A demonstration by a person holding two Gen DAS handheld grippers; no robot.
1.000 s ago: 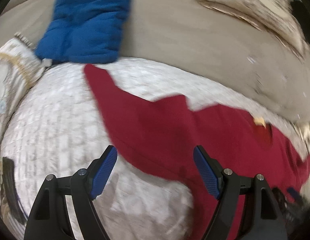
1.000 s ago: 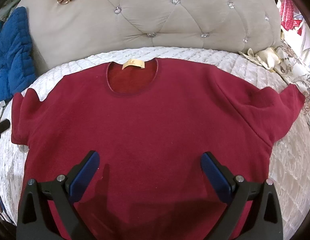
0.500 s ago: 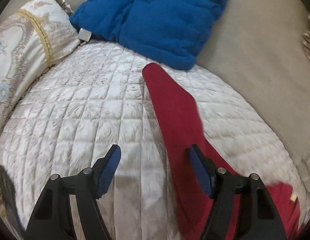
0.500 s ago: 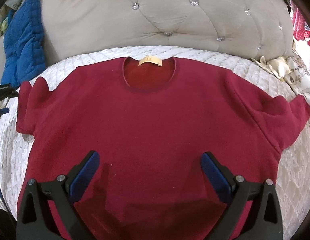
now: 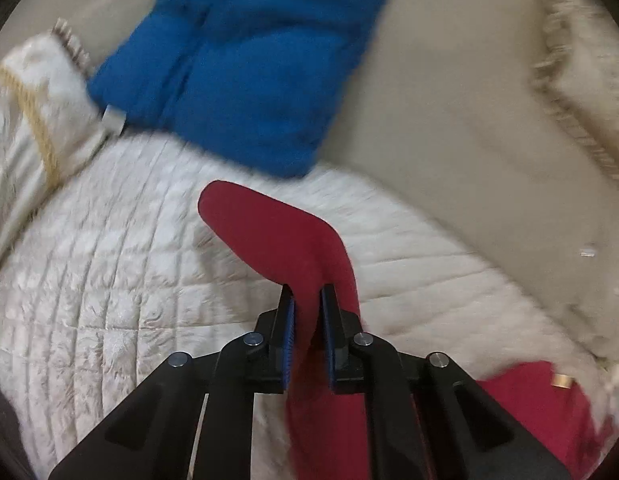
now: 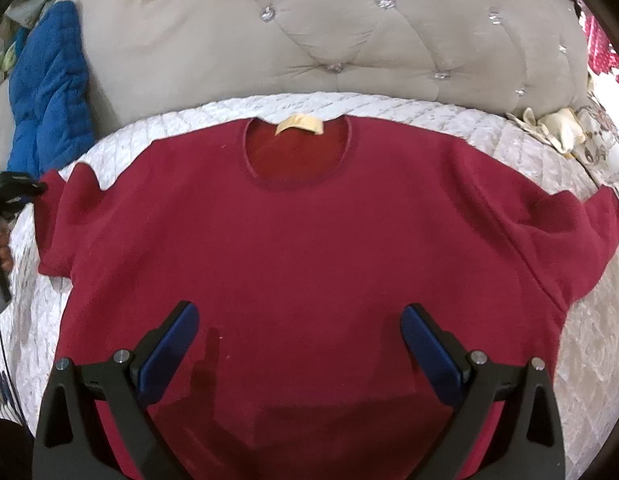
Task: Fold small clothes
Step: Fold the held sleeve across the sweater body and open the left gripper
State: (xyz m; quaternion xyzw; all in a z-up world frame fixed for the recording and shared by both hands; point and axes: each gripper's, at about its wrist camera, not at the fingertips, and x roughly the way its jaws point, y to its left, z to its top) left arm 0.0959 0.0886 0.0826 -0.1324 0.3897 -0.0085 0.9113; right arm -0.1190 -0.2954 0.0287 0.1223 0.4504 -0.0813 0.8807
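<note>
The red sweater (image 6: pixel 309 248) lies flat on the white quilted bed cover (image 6: pixel 569 340), its neck toward the beige headboard (image 6: pixel 309 28). The left gripper (image 5: pixel 307 308) is clamped on the end of one sleeve (image 5: pixel 269 236), which is lifted a little. The right gripper (image 6: pixel 299 320) hangs over the lower part of the sweater, its fingers wide apart. A blue blanket (image 5: pixel 249 60) leans on the headboard.

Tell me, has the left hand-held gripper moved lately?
Yes. The left hand-held gripper closed in on the red shirt's sleeve, toward the blue cushion, and now clamps it.
</note>
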